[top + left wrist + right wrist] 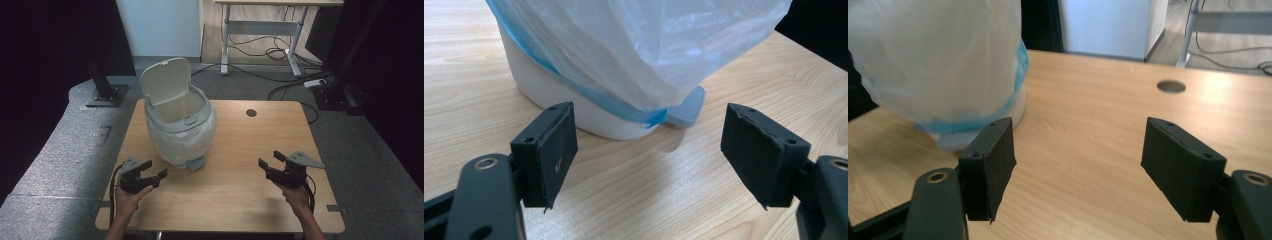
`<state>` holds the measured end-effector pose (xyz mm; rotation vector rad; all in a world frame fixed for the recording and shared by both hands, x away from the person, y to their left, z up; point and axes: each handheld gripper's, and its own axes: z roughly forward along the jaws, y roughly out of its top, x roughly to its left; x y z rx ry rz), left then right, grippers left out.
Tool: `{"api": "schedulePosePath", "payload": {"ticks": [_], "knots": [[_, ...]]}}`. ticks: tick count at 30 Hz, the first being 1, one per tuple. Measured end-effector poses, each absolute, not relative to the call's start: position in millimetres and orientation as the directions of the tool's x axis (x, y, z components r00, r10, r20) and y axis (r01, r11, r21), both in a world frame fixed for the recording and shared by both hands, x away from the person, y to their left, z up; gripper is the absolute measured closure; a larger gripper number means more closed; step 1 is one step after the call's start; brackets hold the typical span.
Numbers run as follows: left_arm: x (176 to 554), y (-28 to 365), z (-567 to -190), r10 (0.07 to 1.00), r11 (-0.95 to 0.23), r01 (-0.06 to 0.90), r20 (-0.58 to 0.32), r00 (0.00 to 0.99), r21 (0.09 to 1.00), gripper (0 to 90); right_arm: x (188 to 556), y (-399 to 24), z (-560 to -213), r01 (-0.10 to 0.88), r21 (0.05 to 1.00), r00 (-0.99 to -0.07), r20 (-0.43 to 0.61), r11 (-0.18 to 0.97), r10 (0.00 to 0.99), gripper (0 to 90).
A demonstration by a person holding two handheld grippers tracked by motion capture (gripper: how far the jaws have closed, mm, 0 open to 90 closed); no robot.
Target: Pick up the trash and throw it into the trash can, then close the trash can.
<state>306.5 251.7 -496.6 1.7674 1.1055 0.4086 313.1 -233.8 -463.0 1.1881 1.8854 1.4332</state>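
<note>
On the wooden table [235, 165] a small pedal bin [180, 125] stands left of centre, lid up and liner [649, 50] draped outside, while the left gripper [150, 171] and right gripper [272, 161] hover spread and empty, best approaching the liner's edge slowly from both sides

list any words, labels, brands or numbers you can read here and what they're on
None can be read. The trash bin, its open lid, the plastic bag over it, the pedal, the table and both grippers' pads carry no visible text.
</note>
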Motion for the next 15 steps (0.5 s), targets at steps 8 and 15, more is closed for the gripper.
{"api": "schedulePosePath", "payload": {"ticks": [8, 15], "knots": [[303.9, 253.7, -480.0, 0.819, -0.089, 0.463, -0.199, 0.538, 0.882, 20.5, 312.5, -235.3, -468.3, 0.355, 0.931, -0.492, 0.116, 0.078, 0.863, 29.2], [303.6, 256.7, -455.9, 0.813, -0.067, 0.405, -0.185, 0.552, 0.912, 17.5, 310.4, -235.3, -474.4, 0.366, 0.926, -0.494, 0.105, 0.096, 0.863, 29.1]]}}
